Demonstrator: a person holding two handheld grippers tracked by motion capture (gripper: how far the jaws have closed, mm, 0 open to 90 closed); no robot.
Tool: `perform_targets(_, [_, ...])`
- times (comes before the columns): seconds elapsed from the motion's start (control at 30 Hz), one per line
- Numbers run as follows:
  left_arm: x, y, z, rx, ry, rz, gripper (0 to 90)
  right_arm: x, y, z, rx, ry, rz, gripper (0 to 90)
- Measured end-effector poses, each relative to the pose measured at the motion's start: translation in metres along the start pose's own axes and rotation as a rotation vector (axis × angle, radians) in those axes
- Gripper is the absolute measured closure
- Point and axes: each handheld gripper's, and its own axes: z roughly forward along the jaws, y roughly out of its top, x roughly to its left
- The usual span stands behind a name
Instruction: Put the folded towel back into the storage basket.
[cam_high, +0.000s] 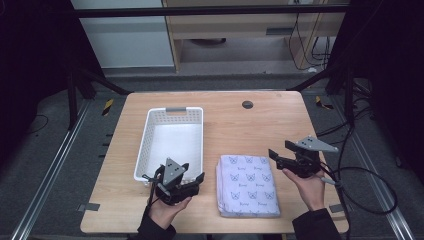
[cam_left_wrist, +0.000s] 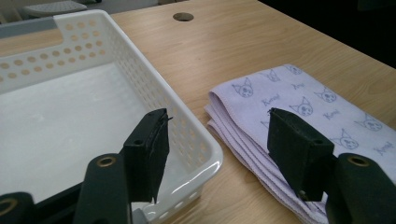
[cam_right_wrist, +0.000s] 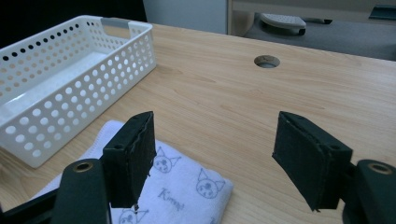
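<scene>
Evidently the work has not yet started. The folded towel (cam_high: 248, 185) lies flat on the tabletop (cam_high: 250, 125), just beside the white basket (cam_high: 145, 145) and outside it; the basket is empty. The left tool (cam_high: 192, 179) hovers over the basket's near corner with its jaws apart, gripping nothing. The right tool (cam_high: 281, 151) hangs above the towel's far right corner, jaws likewise spread and empty. Judged from this, grasping the towel and moving it, probably into the basket, all remain to be done.
</scene>
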Motion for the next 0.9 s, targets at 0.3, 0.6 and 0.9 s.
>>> perform_targets(0.3, [-0.014, -0.004, 0.006, 0.03, -0.021, 0.02, 40.0, 0.002, -0.003, 0.002, 0.017, -0.003, -0.038, 30.3])
perform_targets(0.6, [-0.028, -0.014, 0.014, 0.079, -0.053, 0.042, 39.6, 0.002, -0.01, 0.003, 0.037, 0.005, -0.035, 33.3])
perform_targets(0.9, [-0.039, -0.022, 0.022, 0.122, -0.072, 0.063, 37.3, 0.002, -0.016, 0.008, 0.056, 0.0, -0.025, 30.7])
